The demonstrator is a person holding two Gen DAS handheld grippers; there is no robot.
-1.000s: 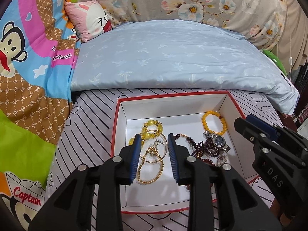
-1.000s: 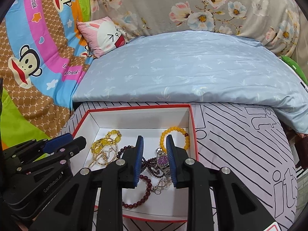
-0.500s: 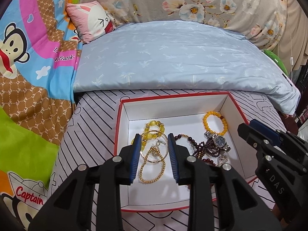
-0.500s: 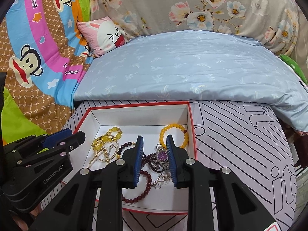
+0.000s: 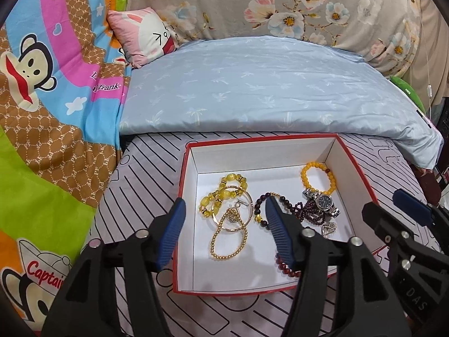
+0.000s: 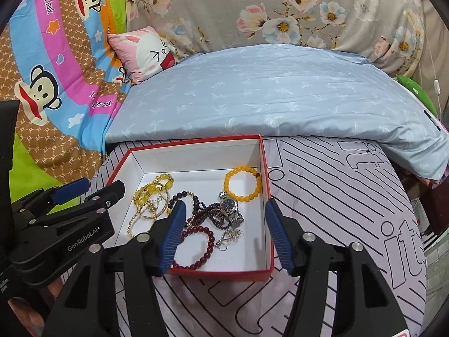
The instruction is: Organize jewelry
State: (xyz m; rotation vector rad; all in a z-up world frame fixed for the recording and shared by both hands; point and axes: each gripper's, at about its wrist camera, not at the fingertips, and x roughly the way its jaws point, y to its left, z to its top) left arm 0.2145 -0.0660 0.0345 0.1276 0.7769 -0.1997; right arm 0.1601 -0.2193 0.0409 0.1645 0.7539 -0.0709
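Observation:
A red box with a white inside point(image 5: 280, 154) point(image 6: 196, 157) sits on the striped bed cover and holds the jewelry. In it lie a yellow bead bracelet point(image 5: 318, 178) point(image 6: 242, 184), a silver watch point(image 5: 322, 202) point(image 6: 230, 209), dark purple beads point(image 5: 308, 213) point(image 6: 207, 213), a dark red bead bracelet point(image 6: 200, 248), a gold chain point(image 5: 228, 238) point(image 6: 137, 219) and chunky yellow beads point(image 5: 224, 191) point(image 6: 154, 188). My left gripper point(image 5: 224, 210) is open above the gold chain. My right gripper point(image 6: 224, 213) is open above the watch and beads. Both are empty.
A light blue pillow point(image 5: 266, 90) lies behind the box. A pink rabbit cushion point(image 5: 143, 36) and a cartoon monkey blanket point(image 5: 42, 84) are at the left. The striped cover point(image 6: 336, 196) extends right of the box.
Both grippers have opened wide from a nearly shut state. Both have drawn back slightly from the box.

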